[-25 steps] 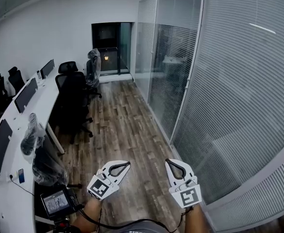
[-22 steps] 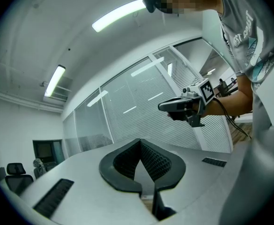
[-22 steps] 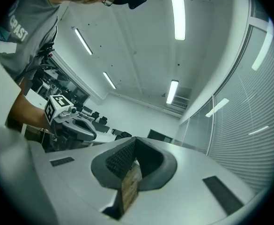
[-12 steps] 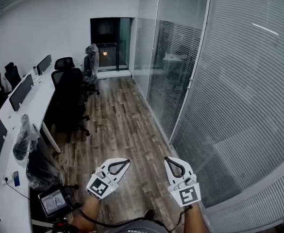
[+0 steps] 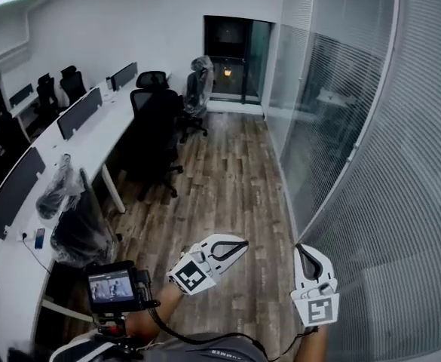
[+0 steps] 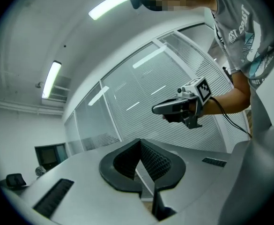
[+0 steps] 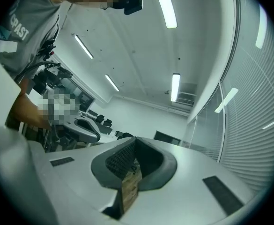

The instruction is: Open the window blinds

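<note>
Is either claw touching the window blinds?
No, the left claw and right claw are both held in the air, apart from the blinds.

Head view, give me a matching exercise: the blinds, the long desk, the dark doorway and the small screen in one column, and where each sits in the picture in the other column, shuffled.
Things:
1. blinds
2. long desk
3. dark doorway
4. small screen

Places:
A. far end of the room
B. bottom left, close to the person
C. along the right side
D. along the left side

Pairs: 1-C, 2-D, 3-A, 4-B
</note>
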`<state>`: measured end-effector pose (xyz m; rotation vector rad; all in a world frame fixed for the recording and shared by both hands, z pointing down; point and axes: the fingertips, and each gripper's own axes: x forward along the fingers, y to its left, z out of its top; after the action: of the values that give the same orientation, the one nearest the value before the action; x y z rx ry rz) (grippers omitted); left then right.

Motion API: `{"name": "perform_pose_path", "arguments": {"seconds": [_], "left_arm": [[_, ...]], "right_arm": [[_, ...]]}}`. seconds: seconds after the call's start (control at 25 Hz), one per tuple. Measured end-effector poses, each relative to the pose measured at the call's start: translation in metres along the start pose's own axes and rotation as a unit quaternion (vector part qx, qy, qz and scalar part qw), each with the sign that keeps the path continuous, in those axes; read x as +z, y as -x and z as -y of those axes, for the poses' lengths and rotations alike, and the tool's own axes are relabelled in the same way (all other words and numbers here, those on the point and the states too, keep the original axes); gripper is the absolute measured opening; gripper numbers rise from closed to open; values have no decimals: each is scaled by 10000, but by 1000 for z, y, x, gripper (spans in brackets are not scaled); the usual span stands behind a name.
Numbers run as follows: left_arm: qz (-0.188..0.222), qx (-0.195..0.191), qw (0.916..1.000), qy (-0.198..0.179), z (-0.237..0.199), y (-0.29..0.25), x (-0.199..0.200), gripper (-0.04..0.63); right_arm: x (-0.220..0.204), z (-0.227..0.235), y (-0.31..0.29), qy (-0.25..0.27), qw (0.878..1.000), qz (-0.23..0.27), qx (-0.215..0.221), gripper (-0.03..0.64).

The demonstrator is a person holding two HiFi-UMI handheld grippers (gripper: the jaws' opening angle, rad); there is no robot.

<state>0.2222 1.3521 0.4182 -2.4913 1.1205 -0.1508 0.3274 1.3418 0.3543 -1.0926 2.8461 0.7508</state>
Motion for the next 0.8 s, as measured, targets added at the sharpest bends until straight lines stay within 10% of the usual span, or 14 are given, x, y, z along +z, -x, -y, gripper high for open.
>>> {"name": "perform_pose_path", "arguments": {"seconds": [0.16,0.8], "left_arm": [[-78,51,9981,-609,-31,-32,-5,3],[-156,-43,9976,-673,-198,-207,-90,3]], "right_arm": [[-13,25,-35,314,9992,117,228,2],[-125,168,-218,794,9956,9,498,2]]}}
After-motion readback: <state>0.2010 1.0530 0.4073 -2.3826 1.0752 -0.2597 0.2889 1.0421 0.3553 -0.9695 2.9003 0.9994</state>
